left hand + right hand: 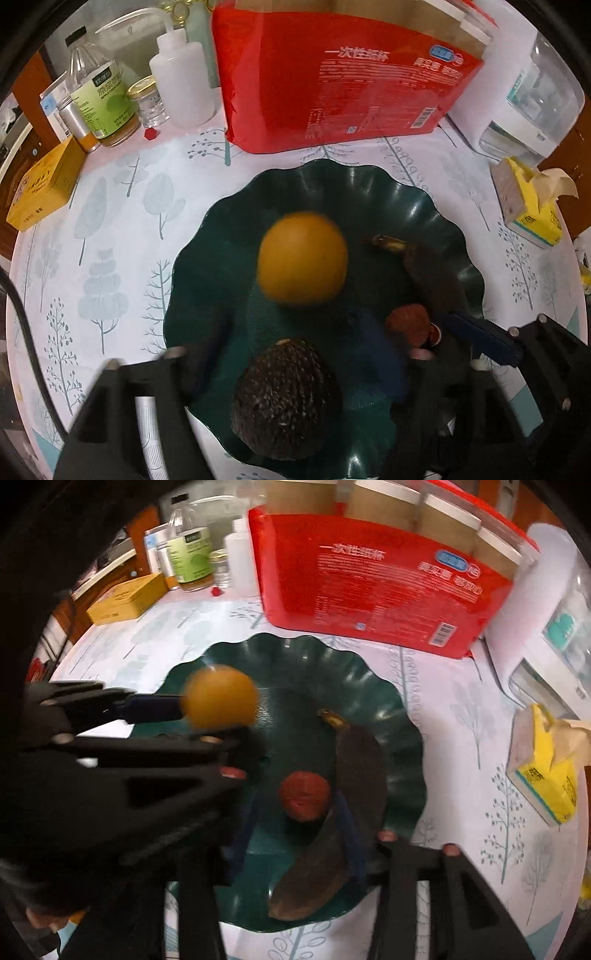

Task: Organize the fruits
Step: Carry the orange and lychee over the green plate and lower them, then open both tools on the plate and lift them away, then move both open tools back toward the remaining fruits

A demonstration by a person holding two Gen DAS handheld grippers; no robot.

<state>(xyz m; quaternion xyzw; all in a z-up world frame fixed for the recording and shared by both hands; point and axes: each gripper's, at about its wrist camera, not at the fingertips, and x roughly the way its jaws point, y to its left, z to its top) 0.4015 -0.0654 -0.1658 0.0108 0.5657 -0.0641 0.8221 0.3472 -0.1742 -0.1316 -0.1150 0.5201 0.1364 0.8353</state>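
Note:
A dark green wavy plate (424,206) (295,657) sits on the tree-print cloth. An orange (302,260) (221,697), blurred by motion, is over the plate's middle, just off the tip of my left gripper's blue finger (155,705). My left gripper (291,365) stands open, and a dark scaly avocado (286,398) lies between its jaws on the plate's near rim. My right gripper (295,834) is open around a small red fruit (304,796) (408,324). A blackened banana (332,830) (417,266) lies beside it on the plate.
A big red paper-cup pack (340,74) stands behind the plate. Bottles and jars (107,96) and a yellow box (44,184) are at far left. A white appliance (524,99) and a yellow tissue pack (528,206) are on the right.

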